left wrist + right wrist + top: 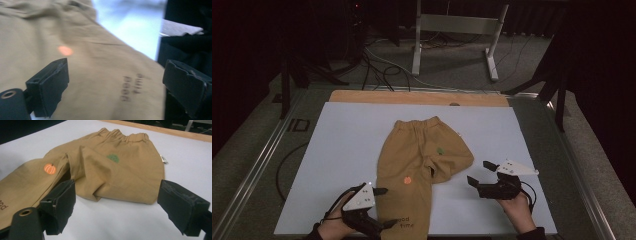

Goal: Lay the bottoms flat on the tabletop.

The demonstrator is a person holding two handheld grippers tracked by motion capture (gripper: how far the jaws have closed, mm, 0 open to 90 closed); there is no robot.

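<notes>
Lying between both wide-open, empty tongs, left (383,207) and right (479,171), tan trousers (417,165).

Tan trousers (417,160): orange pumpkin print (49,168), green patch (113,158), dark lettering (132,88). Pale blue mat (342,150).

High view dim, surroundings near black; left gripper view motion-blurred; right gripper view sharp.

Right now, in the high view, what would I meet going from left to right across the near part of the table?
Left gripper → tan trousers → right gripper, each gripper held in a person's hand.
</notes>
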